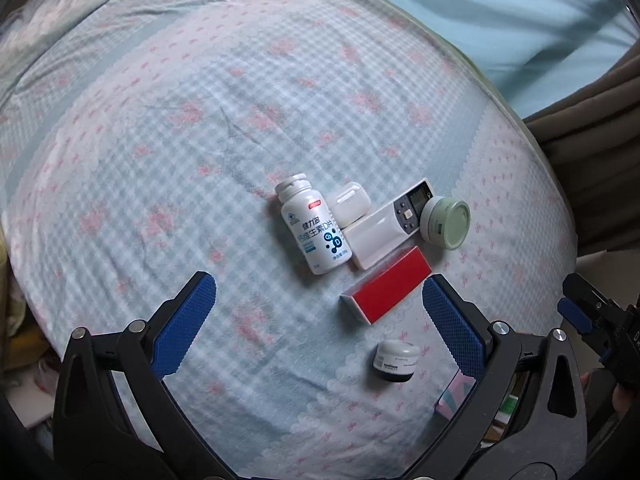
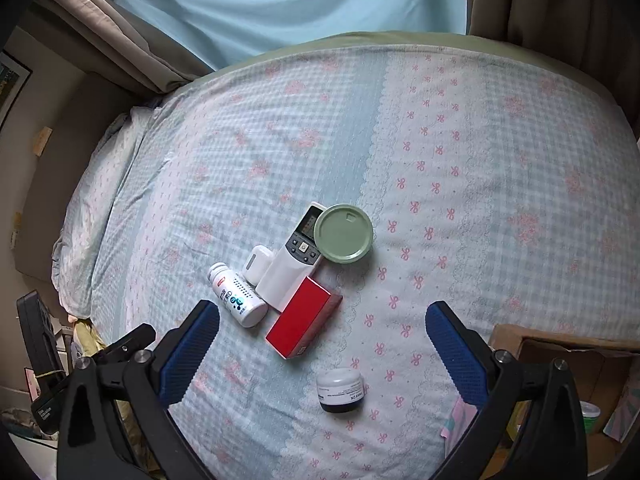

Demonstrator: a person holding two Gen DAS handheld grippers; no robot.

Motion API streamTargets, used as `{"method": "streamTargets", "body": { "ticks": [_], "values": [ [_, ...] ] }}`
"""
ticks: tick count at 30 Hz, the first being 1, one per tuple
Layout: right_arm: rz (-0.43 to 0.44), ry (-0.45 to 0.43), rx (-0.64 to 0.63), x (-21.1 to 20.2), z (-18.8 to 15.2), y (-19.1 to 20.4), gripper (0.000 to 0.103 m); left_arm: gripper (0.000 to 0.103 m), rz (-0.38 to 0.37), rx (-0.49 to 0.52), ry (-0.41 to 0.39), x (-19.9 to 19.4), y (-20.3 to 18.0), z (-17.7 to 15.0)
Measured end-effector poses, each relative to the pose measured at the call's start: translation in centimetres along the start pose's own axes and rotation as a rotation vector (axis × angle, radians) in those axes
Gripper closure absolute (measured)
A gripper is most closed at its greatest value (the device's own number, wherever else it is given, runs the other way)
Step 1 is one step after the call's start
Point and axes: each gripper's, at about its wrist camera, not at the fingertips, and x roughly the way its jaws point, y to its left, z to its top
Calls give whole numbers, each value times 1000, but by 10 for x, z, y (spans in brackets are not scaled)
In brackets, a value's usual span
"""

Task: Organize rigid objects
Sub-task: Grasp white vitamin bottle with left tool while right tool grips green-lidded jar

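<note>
Surface: soft quilted bedspread (image 2: 480,200), pale blue gingham with pink bows and scalloped white bands, gently rumpled; light blue curtain (image 2: 280,0) and brown drapes behind the bed.
Left gripper (image 1: 320,320): I see its black frame with blue, diamond-textured pads (image 1: 184,328) spread wide apart, hovering over the bed with nothing between them.
Right gripper (image 2: 322,344): same build, blue knurled pads (image 2: 456,352) wide apart, gripping nothing, above the near edge of the cluster.
Small jar (image 2: 340,390): squat round tub, white lid over a dark base with a printed label, standing alone nearest me, well apart from the rest.
Red box (image 2: 302,322): glossy rectangular carton, red top face and paler ends, lying flat and angled, just beside the remote's lower end.
Remote control (image 2: 290,264): long white plastic slab with a grey button panel and small display, lying diagonally; its screen end sits against the green jar.
Green-lidded jar (image 2: 344,234): wide round tub, smooth pale green lid, white wall visible in my left view (image 1: 444,222), touching the remote's top.
Earbud case (image 2: 256,264): small rounded white plastic shell, wedged between bottle and remote.
Supplement bottle (image 1: 314,230): white cylindrical plastic bottle with screw cap and blue-printed label, lying on its side at the cluster's left.
Cardboard box (image 2: 560,360): brown, open, off the bed's right corner.
</note>
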Motion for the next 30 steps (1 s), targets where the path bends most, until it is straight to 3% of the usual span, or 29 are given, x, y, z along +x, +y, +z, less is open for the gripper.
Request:
{"method": "streamTargets", "body": {
  "ticks": [12, 20, 26, 28, 30],
  "values": [
    [63, 146, 143, 111, 46, -28, 0, 0, 26, -120, 113, 106, 8, 32],
    [55, 232, 249, 174, 62, -45, 0, 1, 17, -192, 137, 149, 17, 42],
    [83, 300, 280, 204, 65, -45, 20, 17, 5, -245, 170, 169, 24, 42],
    [65, 305, 283, 208, 67, -44, 20, 20, 6, -250, 179, 173, 25, 41],
    [47, 303, 294, 209, 67, -43, 23, 26, 52, -236, 185, 176, 22, 40]
  ]
}}
